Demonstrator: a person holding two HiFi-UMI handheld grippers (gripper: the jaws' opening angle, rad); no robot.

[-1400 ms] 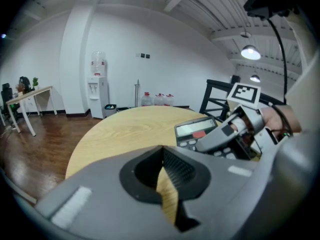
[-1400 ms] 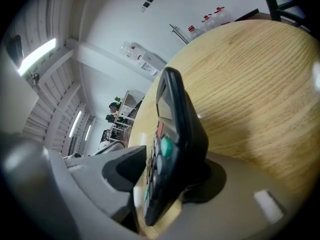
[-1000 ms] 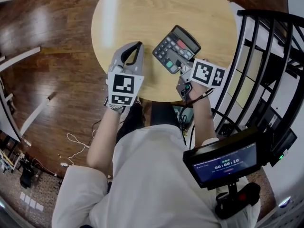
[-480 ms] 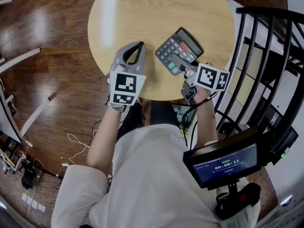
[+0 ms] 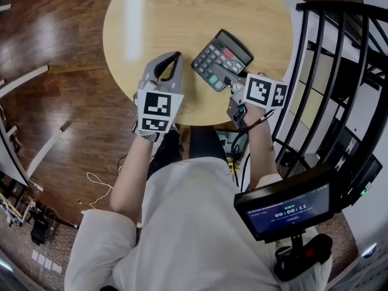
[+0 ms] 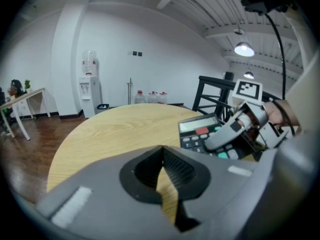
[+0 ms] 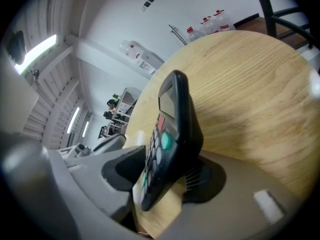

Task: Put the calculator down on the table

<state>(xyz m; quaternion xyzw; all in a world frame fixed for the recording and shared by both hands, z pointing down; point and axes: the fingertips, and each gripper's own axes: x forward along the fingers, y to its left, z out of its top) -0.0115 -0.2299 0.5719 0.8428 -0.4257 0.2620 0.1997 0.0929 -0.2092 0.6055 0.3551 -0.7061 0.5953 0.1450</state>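
- Your right tool is clamped on the calculator's near end, one jaw on the keys and one beneath.
- Your left tool has its jaws together on nothing. It sits over the counter's near edge, left of the calculator.
- Over the last second the calculator has hardly shifted. It stays low over the near-right part of the counter, and I can't tell whether it touches.
- So the put-down looks unfinished, with the release still to come.
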